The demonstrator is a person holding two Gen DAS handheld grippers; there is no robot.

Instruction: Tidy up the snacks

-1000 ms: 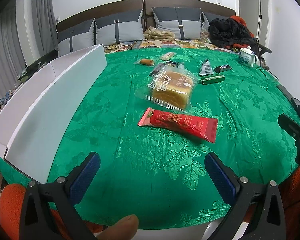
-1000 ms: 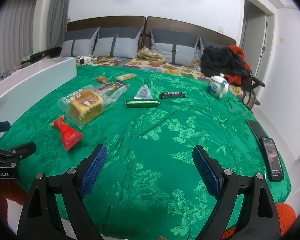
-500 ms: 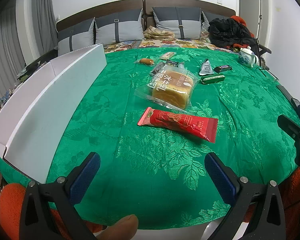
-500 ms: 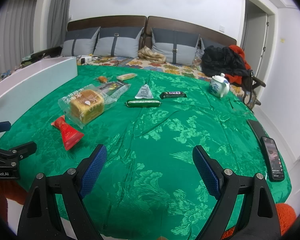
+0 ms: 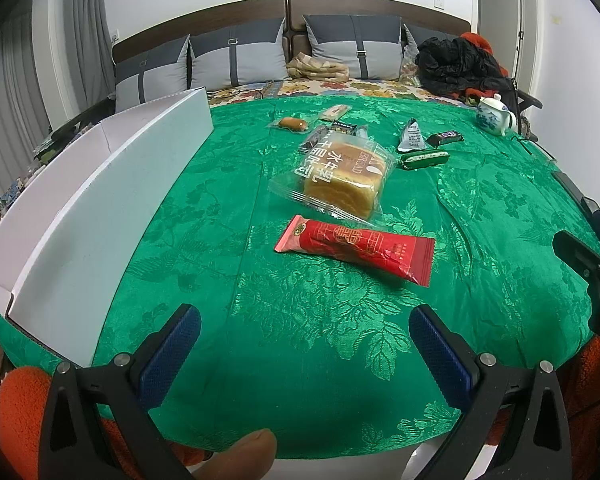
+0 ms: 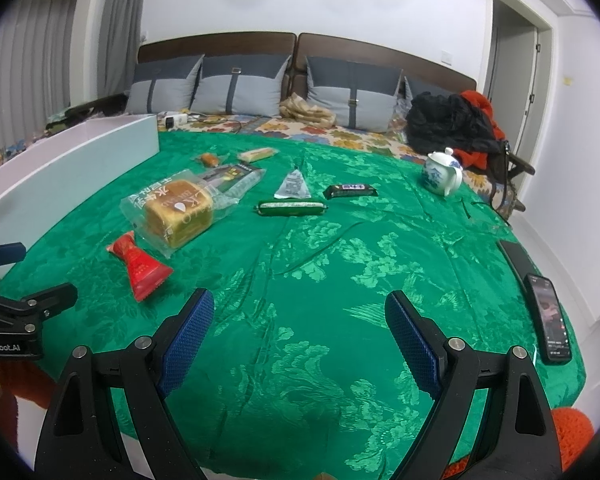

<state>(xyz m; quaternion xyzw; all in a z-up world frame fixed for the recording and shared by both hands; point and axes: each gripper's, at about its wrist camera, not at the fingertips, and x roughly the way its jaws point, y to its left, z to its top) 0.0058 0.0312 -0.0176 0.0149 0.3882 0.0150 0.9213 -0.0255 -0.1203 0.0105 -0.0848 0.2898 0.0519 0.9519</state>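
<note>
Left wrist view
Left gripper: jaws spread wide, nothing between the blue pads, low over the near edge of the green tablecloth.
Red snack packet: flat on the cloth, just ahead of the gripper, long side running left to right.
Bagged bread loaf: just beyond the red packet, clear wrapper almost touching it.
White box: along the left edge of the cloth, tall side wall facing the snacks.
Green bar: right of the bread, near a grey triangular pouch and a dark bar.
Small far snacks: a brown bun and a pale packet beyond the bread; wrapper print too small to read.
Teapot: white and blue, far right on the cloth.

Right wrist view
Right gripper: jaws released and wide apart, empty, over bare cloth.
Phone: screen up, at the right edge of the cloth.
Snacks: red packet, bread, green bar and dark bar spread across the left and middle, well apart from the gripper.
Left gripper: black frame visible at the left edge.
</note>
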